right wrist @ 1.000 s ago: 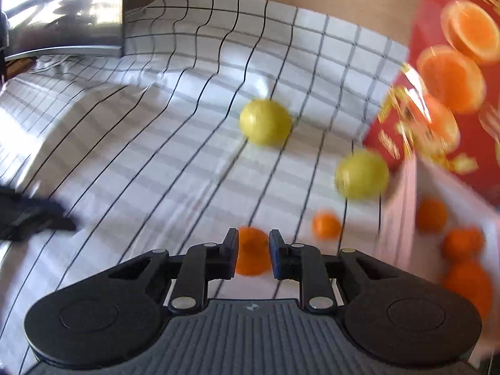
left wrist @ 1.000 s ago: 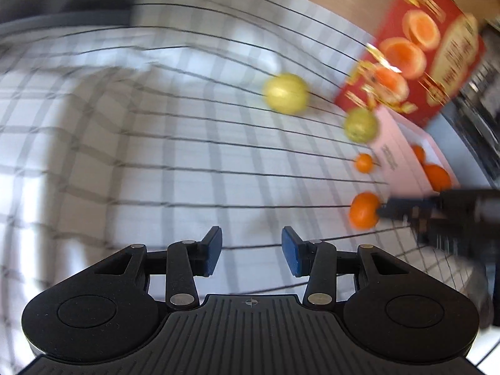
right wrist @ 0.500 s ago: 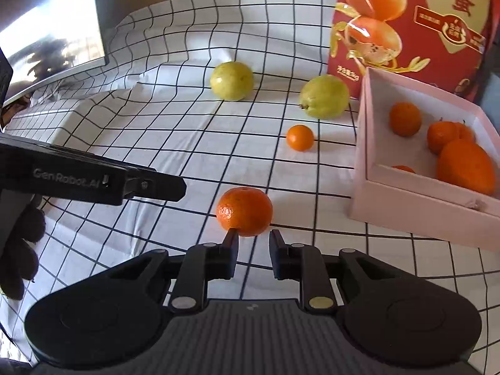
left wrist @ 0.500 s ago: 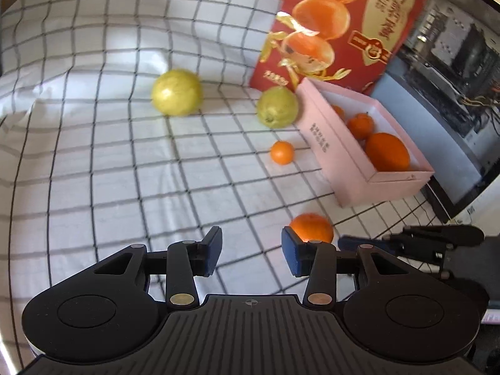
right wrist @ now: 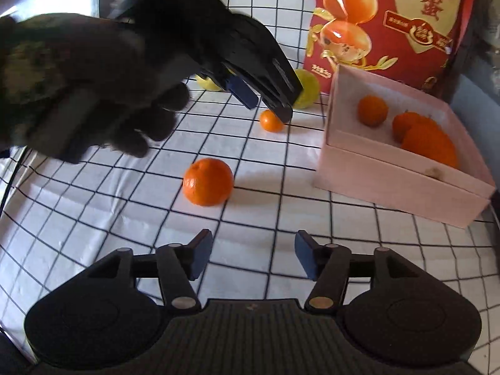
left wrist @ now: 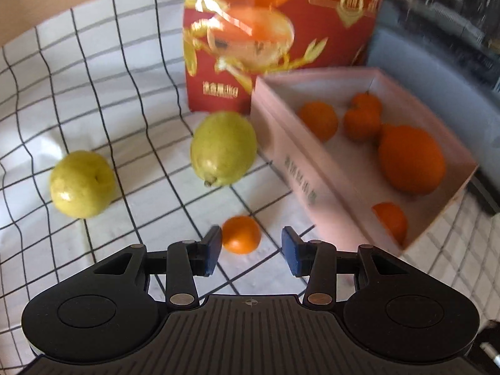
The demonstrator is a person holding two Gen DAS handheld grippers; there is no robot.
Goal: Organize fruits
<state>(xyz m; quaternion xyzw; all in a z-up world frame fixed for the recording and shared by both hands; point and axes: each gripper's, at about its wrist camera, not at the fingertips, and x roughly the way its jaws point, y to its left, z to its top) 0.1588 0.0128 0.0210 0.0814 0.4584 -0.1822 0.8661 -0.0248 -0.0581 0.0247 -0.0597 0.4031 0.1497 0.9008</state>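
Note:
A small orange [left wrist: 241,234] lies on the checked cloth just ahead of my open left gripper [left wrist: 251,251], near its left finger. Two yellow-green guavas [left wrist: 223,153] [left wrist: 82,183] lie beyond it. A pink box [left wrist: 300,184] to the right holds several oranges [left wrist: 412,159]. In the right wrist view a larger orange [right wrist: 208,182] lies ahead of my open, empty right gripper [right wrist: 252,257]. The left gripper [right wrist: 262,95] hangs over the small orange [right wrist: 271,121], and the pink box [right wrist: 397,184] stands to the right.
A red printed carton [left wrist: 281,37] stands upright behind the pink box and shows in the right wrist view [right wrist: 390,25] too. The gloved hand [right wrist: 81,87] that holds the left gripper fills the upper left of the right wrist view. Dark equipment [left wrist: 453,15] lies past the cloth's right edge.
My left gripper has moved forward to the small orange. My right gripper has opened wide and pulled back from the larger orange.

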